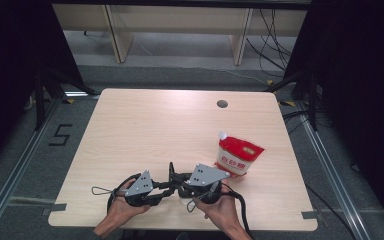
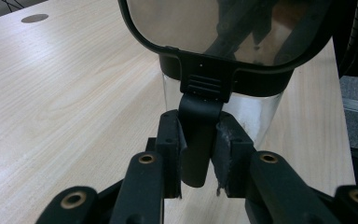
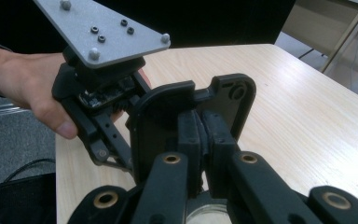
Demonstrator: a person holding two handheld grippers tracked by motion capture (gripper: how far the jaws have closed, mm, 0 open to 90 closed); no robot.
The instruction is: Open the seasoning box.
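Even overhead light, dark surroundings

hidden: jar (image 2: 261, 114) base behind jaws | cut off: lid (image 2: 223, 32) top by frame edge

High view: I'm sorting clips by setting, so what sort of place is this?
Probably a lab or recording studio rather than a home. A bare wooden table stands between black curtains, with metal floor rails alongside it, loose cables behind, and a "5" taped on the floor.

Your desk (image 1: 145, 130) was pale matt wood grain. The jar (image 2: 256, 114) was clear glass with a glossy black plastic lid (image 2: 223, 28); the red-and-white pouch (image 1: 237, 156) looked shiny plastic.
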